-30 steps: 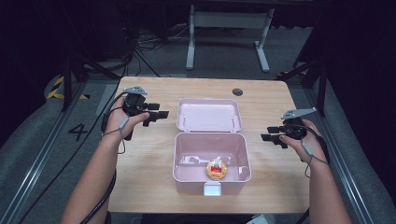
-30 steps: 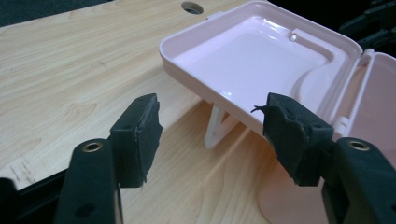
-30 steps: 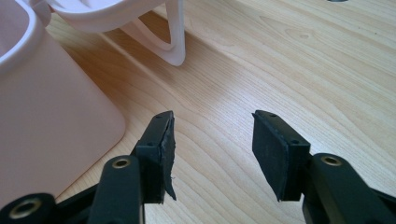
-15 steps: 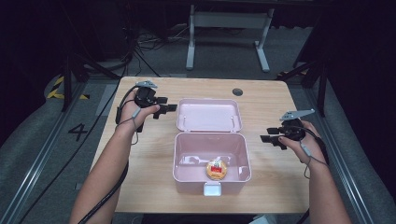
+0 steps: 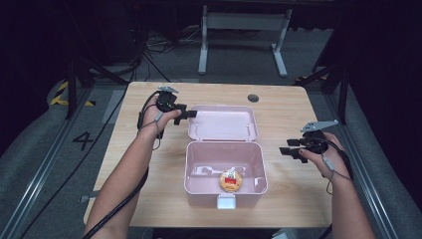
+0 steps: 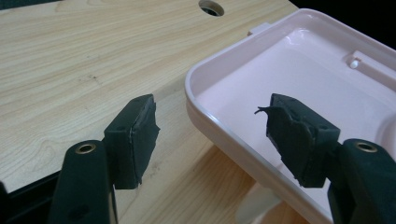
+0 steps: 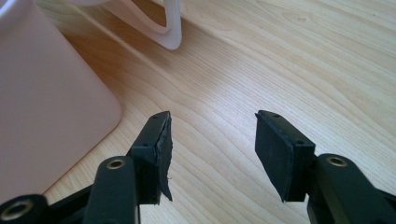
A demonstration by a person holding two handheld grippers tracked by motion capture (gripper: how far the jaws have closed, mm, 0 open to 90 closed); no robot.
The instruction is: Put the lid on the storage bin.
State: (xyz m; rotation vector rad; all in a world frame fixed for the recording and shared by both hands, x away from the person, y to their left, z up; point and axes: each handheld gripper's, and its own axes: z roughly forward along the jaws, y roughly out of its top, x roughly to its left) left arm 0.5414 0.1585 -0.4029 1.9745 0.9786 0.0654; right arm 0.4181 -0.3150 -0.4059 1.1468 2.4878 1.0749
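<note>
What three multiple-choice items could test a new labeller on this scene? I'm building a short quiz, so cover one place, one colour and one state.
1. Where does the round snack lie?
A. On the open lid
B. Inside the box
C. On the bare table

2. What colour is the box?
A. Pale pink
B. Green
C. Blue

3. How does the left claw stand at the lid?
A. Shut on the snack
B. Open, its pads astride the lid's rim
C. Shut with nothing between the pads

Key:
1 B: the high view shows the snack on the box's floor, near the front wall.
2 A: box and lid are both pale pink in every view.
3 B: the left claw view shows one pad outside the rim over the table, the other over the lid's inside, with a wide gap.
</note>
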